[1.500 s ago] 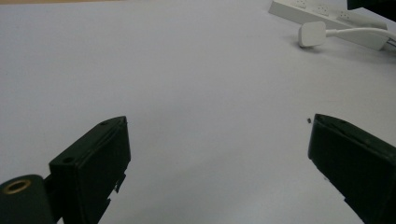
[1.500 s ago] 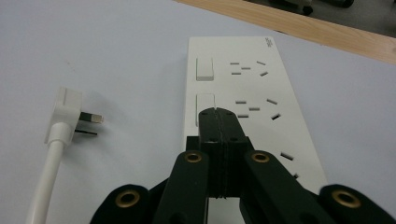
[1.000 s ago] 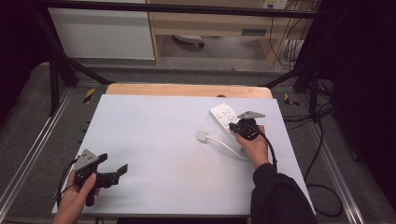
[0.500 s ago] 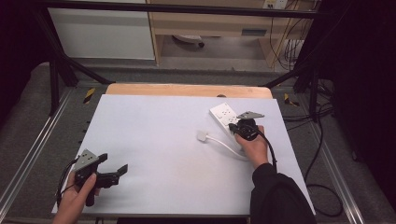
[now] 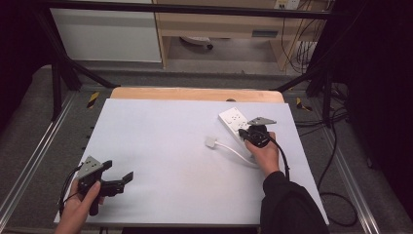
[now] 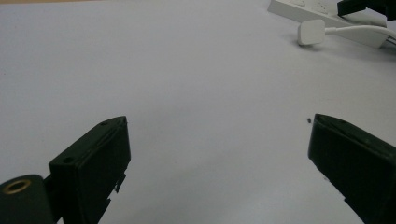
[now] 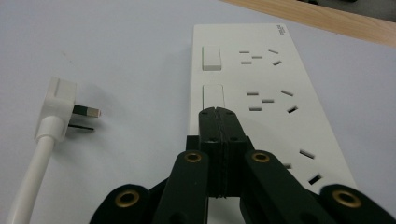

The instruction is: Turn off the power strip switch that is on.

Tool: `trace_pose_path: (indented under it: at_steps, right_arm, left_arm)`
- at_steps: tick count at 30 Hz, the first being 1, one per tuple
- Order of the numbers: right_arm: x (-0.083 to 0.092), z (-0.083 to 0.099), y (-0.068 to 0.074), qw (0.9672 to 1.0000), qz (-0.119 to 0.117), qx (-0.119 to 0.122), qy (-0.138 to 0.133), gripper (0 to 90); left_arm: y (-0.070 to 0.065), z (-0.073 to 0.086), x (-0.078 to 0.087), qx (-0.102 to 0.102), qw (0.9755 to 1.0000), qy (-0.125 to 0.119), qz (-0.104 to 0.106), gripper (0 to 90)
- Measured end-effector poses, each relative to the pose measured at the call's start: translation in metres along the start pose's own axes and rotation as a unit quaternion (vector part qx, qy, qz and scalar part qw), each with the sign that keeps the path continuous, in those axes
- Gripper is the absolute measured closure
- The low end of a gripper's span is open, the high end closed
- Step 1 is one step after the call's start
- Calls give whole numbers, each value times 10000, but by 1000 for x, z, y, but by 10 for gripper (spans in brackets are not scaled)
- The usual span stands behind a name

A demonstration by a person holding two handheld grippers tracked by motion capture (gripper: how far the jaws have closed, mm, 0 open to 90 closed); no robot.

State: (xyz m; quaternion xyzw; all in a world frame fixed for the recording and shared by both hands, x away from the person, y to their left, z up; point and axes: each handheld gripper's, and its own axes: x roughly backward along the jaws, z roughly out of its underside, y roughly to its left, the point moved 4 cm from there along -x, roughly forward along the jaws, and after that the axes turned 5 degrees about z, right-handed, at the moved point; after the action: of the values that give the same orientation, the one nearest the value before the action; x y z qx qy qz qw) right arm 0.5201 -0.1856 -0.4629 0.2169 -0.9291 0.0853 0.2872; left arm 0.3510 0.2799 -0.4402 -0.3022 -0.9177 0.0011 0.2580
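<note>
Light: I see the table (image 5: 160,141) evenly lit from above, surroundings dark.
Focus: left gripper (image 6: 219,154) jaws blurred close up.

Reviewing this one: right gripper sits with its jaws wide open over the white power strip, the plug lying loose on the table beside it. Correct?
Not quite. The right gripper has its jaws shut together, as the right gripper view shows. It does sit over the white power strip, with the plug loose beside it.

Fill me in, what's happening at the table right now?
A person holds a gripper in each hand. The right gripper, jaws shut with nothing between them, has its tips on or just over a rocker switch of the white power strip. The strip's plug lies unplugged beside it on the table. The left gripper sits near the table's front left corner, jaws open and empty.
</note>
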Motion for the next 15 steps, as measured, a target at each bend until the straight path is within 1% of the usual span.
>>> trace_pose_path:
  at_steps: [2, 10, 15]
  right_arm:
    - [0, 0, 0, 10000, 11, 8, 8, 900]
    - [1, 2, 0, 10000, -23, -84, -41, 900]
    - [1, 2, -1, 10000, -34, -80, -27, 900]
  left_arm:
    - [0, 0, 0, 3, 10000, 1, -1, 56]
    - [0, 0, 0, -6, 10000, 9, 2, 56]
    - [-1, 0, 0, -24, 10000, 16, 0, 56]
